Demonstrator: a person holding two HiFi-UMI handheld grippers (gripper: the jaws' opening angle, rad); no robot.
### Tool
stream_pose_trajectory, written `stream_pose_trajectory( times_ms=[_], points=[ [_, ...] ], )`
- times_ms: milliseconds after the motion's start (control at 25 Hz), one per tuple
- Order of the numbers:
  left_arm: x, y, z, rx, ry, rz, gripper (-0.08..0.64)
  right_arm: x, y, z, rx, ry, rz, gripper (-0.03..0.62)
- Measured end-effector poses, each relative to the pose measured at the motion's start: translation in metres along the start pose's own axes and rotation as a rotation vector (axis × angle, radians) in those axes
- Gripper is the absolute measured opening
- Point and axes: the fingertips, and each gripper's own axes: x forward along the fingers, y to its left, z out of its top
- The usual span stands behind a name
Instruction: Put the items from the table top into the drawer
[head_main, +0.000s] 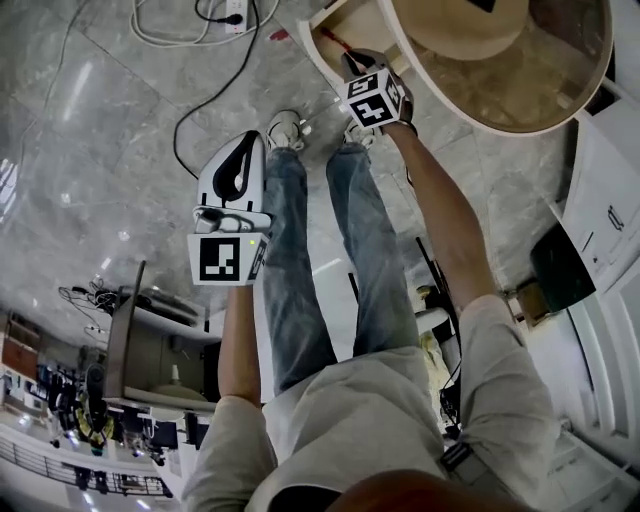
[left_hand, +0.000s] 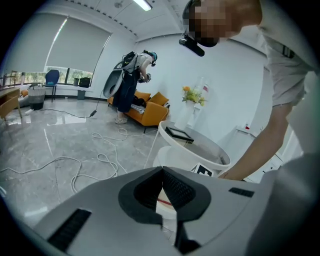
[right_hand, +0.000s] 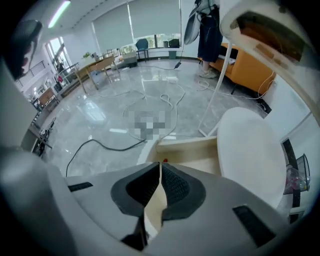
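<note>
The round white table (head_main: 560, 115) with a glass top stands at the upper right of the head view. Its wooden drawer (head_main: 345, 25) is pulled open, with a thin red item (head_main: 335, 42) inside. My right gripper (head_main: 352, 68) hangs just over the drawer, shut and empty. In the right gripper view the drawer (right_hand: 187, 150) lies right beyond the shut right gripper (right_hand: 160, 166). My left gripper (head_main: 240, 165) is shut and empty over the floor, away from the table. The left gripper view shows the left gripper (left_hand: 162, 172), the table (left_hand: 165, 142) and a dark flat item (left_hand: 179, 133) on top.
My own legs (head_main: 330, 260) and shoes stand between the grippers on the grey marble floor. Cables (head_main: 215, 85) trail across the floor. White cabinets (head_main: 600, 220) stand to the right. Another person (left_hand: 127, 85) bends by an orange sofa (left_hand: 150, 112) far behind.
</note>
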Motion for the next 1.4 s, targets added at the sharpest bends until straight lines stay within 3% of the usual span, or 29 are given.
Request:
stream_pose_trajectory(
  times_ms=[440, 720, 920, 1240, 1400],
  points=[
    [-0.003, -0.051, 0.074, 0.104, -0.036, -0.071, 0.015, -0.18, 0.011, 0.075, 0.061, -0.367, -0.024, 0.026],
    [0.002, -0.086, 0.1, 0.13, -0.04, -0.101, 0.015, -0.258, -0.018, 0.096, 0.019, -0.466, -0.069, 0.025],
    [0.004, -0.103, 0.106, 0.116, -0.05, -0.106, 0.015, -0.266, -0.055, 0.104, -0.11, -0.428, -0.105, 0.026],
    [-0.005, -0.098, 0.101, 0.088, -0.058, -0.07, 0.015, -0.226, -0.122, 0.119, -0.477, -0.2, -0.119, 0.033],
    [-0.011, -0.087, 0.099, 0.067, -0.063, -0.043, 0.015, -0.208, -0.151, 0.133, -0.576, -0.095, -0.12, 0.103]
  ],
)
